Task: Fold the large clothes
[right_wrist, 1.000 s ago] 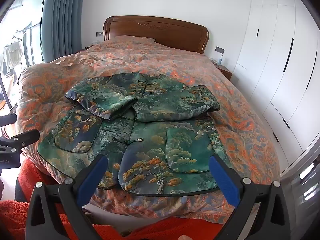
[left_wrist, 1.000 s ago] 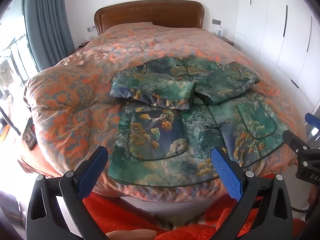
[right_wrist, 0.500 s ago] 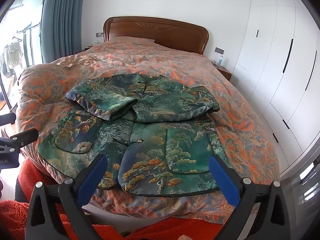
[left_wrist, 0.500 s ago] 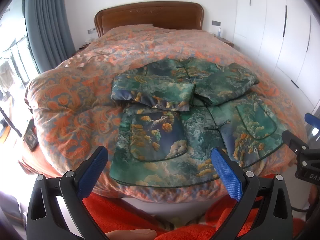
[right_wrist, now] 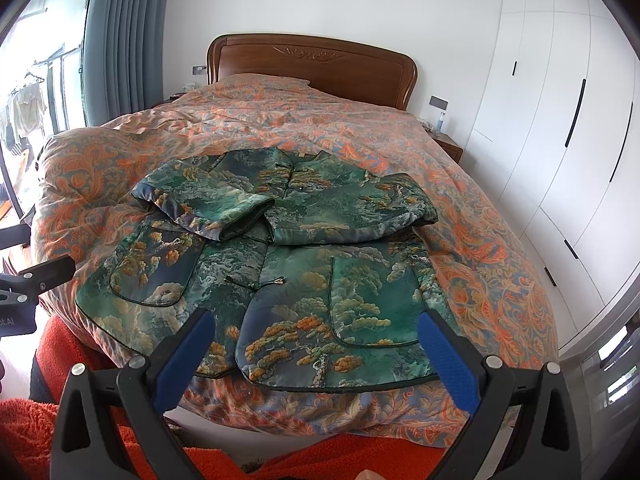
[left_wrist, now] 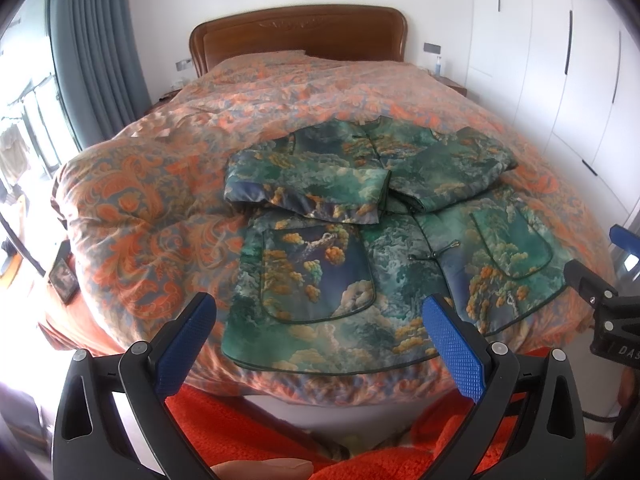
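A green jacket (left_wrist: 372,236) with a tree-and-cloud print lies front up near the foot of the bed. Both its sleeves are folded across the chest. It also shows in the right wrist view (right_wrist: 288,256). My left gripper (left_wrist: 320,320) is open and empty, held just before the jacket's lower left hem. My right gripper (right_wrist: 312,340) is open and empty, held just before the lower right hem. The right gripper shows at the right edge of the left wrist view (left_wrist: 600,292). The left gripper shows at the left edge of the right wrist view (right_wrist: 28,284).
The bed carries an orange paisley quilt (left_wrist: 160,184) and has a wooden headboard (right_wrist: 312,60). White wardrobes (right_wrist: 560,140) line the right wall. A grey curtain (left_wrist: 96,60) hangs at the left. An orange fleece (left_wrist: 248,420) lies below the grippers. A small picture frame (left_wrist: 62,280) stands at the bed's left.
Both grippers have drawn back slightly from the bed and tilted up a little, so the jacket sits lower in view. The jacket has not moved.
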